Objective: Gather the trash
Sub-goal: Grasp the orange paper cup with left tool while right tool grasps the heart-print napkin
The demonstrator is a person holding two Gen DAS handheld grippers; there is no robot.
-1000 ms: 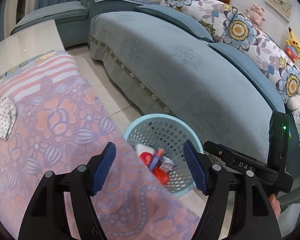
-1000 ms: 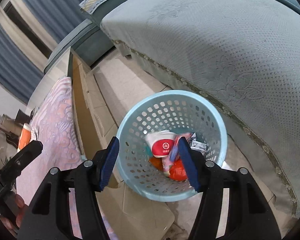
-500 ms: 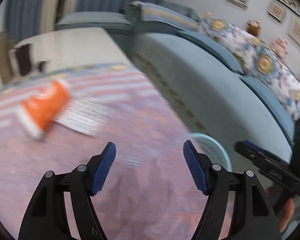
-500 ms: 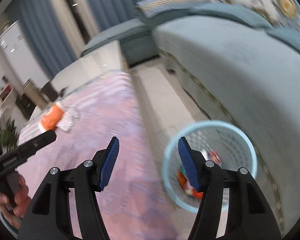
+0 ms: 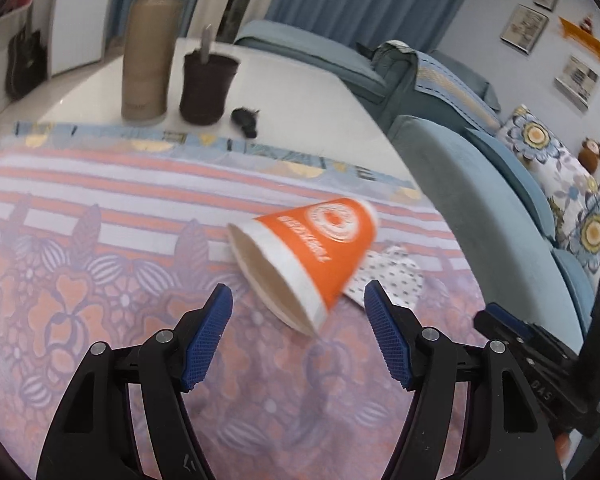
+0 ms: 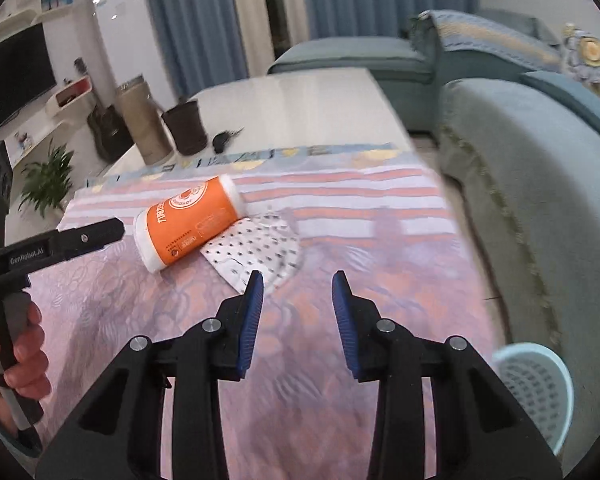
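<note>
An orange and white paper cup (image 5: 308,252) lies on its side on the patterned tablecloth (image 5: 100,280), mouth towards me. It also shows in the right wrist view (image 6: 188,220). A white dotted wrapper (image 5: 388,280) lies flat beside and partly under it, also in the right wrist view (image 6: 256,252). My left gripper (image 5: 298,312) is open and empty, its fingers just short of the cup's mouth. My right gripper (image 6: 298,304) is open and empty, just in front of the wrapper. The light blue trash basket (image 6: 536,384) stands on the floor at the lower right.
A tan cylinder (image 5: 148,52), a dark pot (image 5: 206,84) and a small black object (image 5: 246,120) stand on the bare white table end. A blue sofa (image 6: 540,184) runs along the right. The left gripper (image 6: 60,244) shows at the left of the right wrist view.
Both grippers have swung from above the trash basket over to the table. The cup and wrapper now lie close in front of them. Both stay open.
</note>
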